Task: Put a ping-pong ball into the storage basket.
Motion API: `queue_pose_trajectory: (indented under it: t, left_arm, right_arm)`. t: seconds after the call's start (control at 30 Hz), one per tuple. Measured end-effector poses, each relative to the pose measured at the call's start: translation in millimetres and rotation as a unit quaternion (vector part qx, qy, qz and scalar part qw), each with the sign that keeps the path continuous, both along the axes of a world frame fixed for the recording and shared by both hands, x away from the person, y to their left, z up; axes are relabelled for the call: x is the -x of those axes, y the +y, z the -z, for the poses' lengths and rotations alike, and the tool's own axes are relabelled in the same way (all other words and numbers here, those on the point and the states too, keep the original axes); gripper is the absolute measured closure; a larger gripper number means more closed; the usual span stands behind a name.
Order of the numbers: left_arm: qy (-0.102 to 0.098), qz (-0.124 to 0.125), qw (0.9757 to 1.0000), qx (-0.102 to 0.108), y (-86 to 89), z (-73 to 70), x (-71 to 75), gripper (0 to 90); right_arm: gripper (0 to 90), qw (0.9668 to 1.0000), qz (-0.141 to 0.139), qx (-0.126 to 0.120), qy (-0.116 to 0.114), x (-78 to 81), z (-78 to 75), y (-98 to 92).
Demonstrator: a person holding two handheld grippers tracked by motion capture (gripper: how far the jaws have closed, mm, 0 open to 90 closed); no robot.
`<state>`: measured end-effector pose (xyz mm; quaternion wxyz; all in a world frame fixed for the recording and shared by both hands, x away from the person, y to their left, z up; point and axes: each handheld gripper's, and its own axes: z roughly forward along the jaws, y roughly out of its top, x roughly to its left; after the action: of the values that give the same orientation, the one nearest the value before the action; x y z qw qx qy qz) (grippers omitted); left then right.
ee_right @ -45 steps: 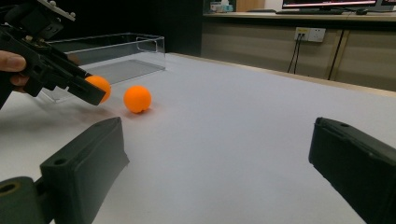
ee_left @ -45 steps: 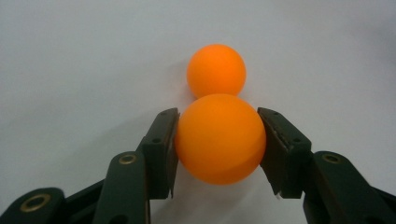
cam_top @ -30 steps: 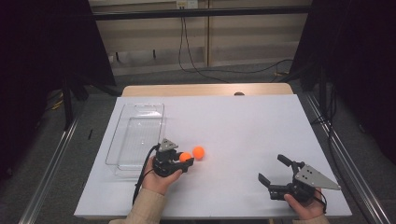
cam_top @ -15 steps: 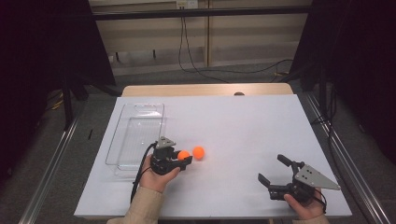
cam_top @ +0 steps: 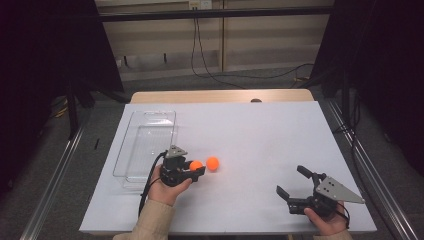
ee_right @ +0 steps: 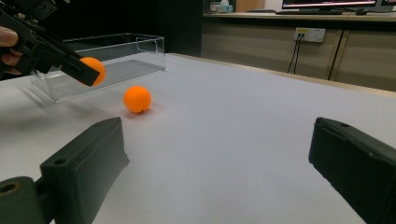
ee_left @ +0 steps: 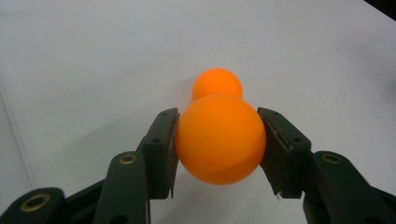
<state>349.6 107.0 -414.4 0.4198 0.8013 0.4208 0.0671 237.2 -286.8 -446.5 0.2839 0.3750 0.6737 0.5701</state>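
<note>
from the high view we see a clear plastic bin (cam_top: 148, 145) lying lengthwise on the white table (cam_top: 280, 145), and we can make out nothing inside it. just beside the bin's near right corner the left gripper (cam_top: 196, 169) is clamped on an orange ball (cam_top: 195, 165), with the person's left hand (cam_top: 167, 187) behind it. a second orange ball (cam_top: 212, 163) rests on the table just beyond the held one, farther from the bin. well apart from the bin, toward the table's near right corner, the right gripper (cam_top: 292, 182) sits in the right hand (cam_top: 327, 220) with its jaws spread wide and nothing between them. in the left gripper view we see both black jaws pressed against the sides of the held ball (ee_left: 219, 139), the other ball (ee_left: 217, 84) directly behind it on the table. in the right gripper view the two jaws stand far apart; beyond them the free ball (ee_right: 137, 99) lies in front of the bin (ee_right: 107, 58), and the left gripper (ee_right: 88, 72) holds its ball (ee_right: 95, 69) off the table by the bin's near wall.
</note>
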Motion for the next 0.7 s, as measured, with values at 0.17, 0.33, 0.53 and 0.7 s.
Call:
queue_pose_trajectory:
  t: [0.17, 0.33, 0.53, 0.7]
  left_arm:
    - [0.0, 0.0, 1.0, 0.0, 1.8, -2.0, -0.7, 50.9]
    - [0.004, 0.003, 1.0, -0.002, 2.3, -3.9, -1.2, 50.8]
    - [0.003, 0.001, 1.0, 0.0, 6.0, -7.9, -2.8, 50.8]
    - [0.002, -0.001, 1.0, 0.001, 7.4, -10.0, -3.3, 50.8]
  right_arm:
    - [3.1, 1.0, 0.0, 0.0, 0.0, 0.0, 0.0, 0.0]
    - [3.1, 1.0, 0.0, 0.0, 0.0, 0.1, 0.0, -0.1]
    - [3.1, 1.0, 0.0, -0.001, 0.0, 0.0, 0.0, -0.3]
    - [3.1, 1.0, 0.0, 0.0, 0.0, 0.1, -0.1, -0.3]
